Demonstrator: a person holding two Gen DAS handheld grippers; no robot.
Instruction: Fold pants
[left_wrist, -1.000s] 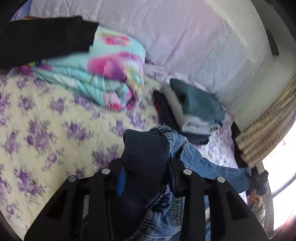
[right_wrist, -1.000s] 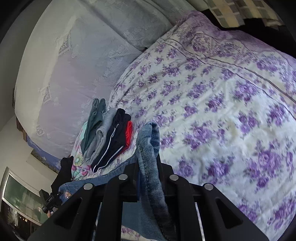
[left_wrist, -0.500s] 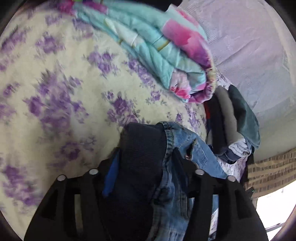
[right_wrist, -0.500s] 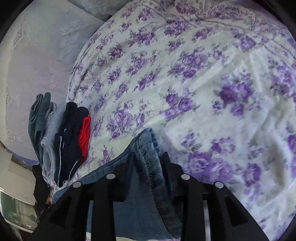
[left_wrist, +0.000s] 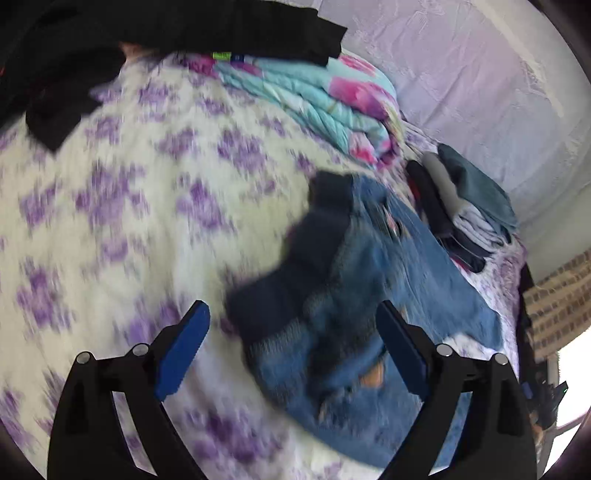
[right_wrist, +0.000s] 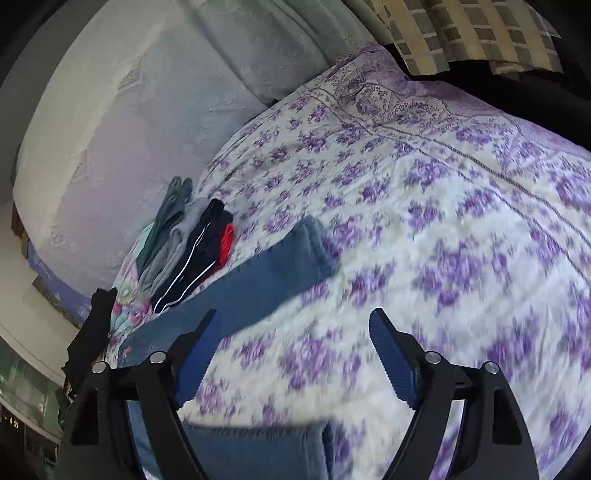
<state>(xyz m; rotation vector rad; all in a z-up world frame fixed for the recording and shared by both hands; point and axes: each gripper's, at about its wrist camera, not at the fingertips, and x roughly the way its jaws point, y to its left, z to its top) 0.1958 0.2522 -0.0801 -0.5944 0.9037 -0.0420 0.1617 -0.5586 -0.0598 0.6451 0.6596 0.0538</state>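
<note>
1. Left gripper (left_wrist: 291, 328): jaws opening, wide apart; blue pads clear of cloth, nothing gripped.
2. Jeans (left_wrist: 373, 295): lying on floral bedspread (left_wrist: 110, 206) just ahead of left gripper; dark waistband end bunched, prob. crumpled (view blurred).
3. Right gripper (right_wrist: 291, 332): jaws opening, wide; no fabric betw. pads.
4. Jeans leg, right view: stretched flat toward folded clothes stack (right_wrist: 188, 243).

Jeans (left_wrist: 373, 280) & bedspread (left_wrist: 122, 206) motion-blurred; jeans cut off at btm edge.
</note>
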